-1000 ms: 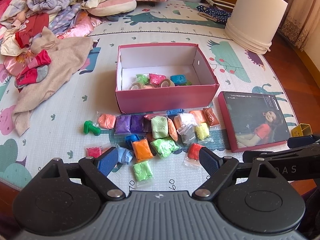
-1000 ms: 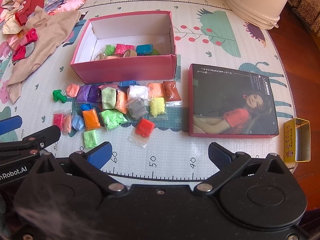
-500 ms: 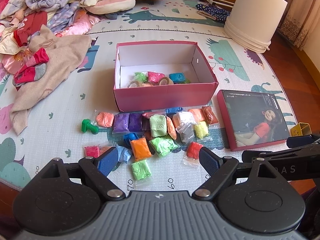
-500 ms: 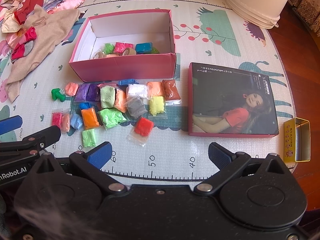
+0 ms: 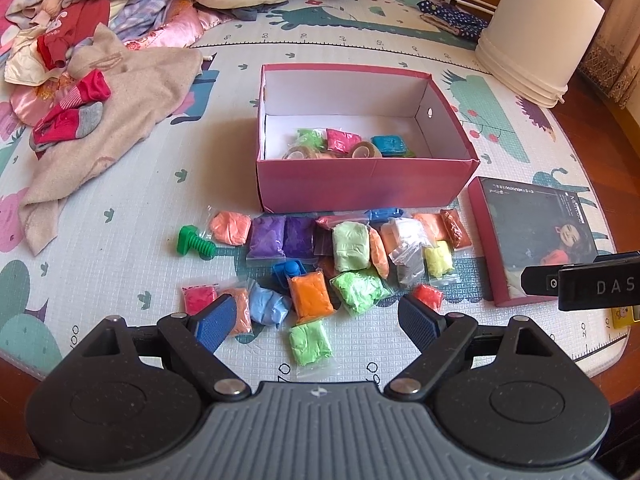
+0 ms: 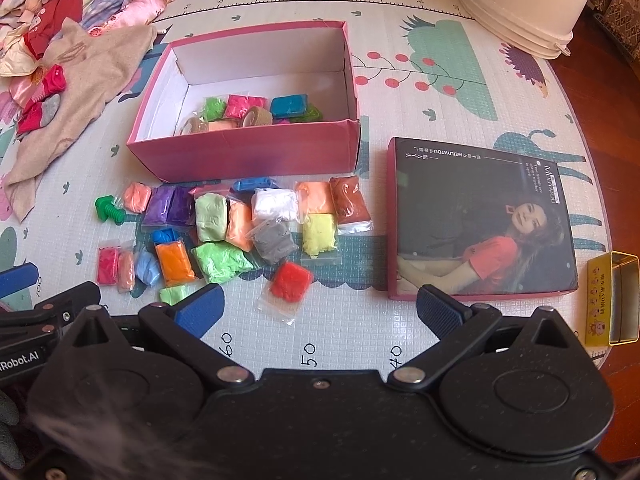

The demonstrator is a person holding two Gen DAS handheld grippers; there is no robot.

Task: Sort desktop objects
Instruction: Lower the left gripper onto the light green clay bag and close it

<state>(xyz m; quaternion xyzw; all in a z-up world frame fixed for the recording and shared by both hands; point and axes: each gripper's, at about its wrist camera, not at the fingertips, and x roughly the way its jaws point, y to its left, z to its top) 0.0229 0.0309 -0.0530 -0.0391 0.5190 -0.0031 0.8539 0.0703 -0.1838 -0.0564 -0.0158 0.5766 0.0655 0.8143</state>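
A pink open box sits on the play mat and holds several clay packets and tape rolls. In front of it lie several loose coloured clay packets, among them a light green one, an orange one and a red one, plus a green toy bolt. My left gripper is open and empty, hovering above the near packets. My right gripper is open and empty, just short of the red packet.
A box lid with a woman's photo lies right of the packets. A yellow tin sits at the mat's right edge. A white bucket stands far right. A pile of clothes covers the far left.
Both grippers have moved forward toward the packets and the box, the left one also shifting left. Nothing was grasped or moved.
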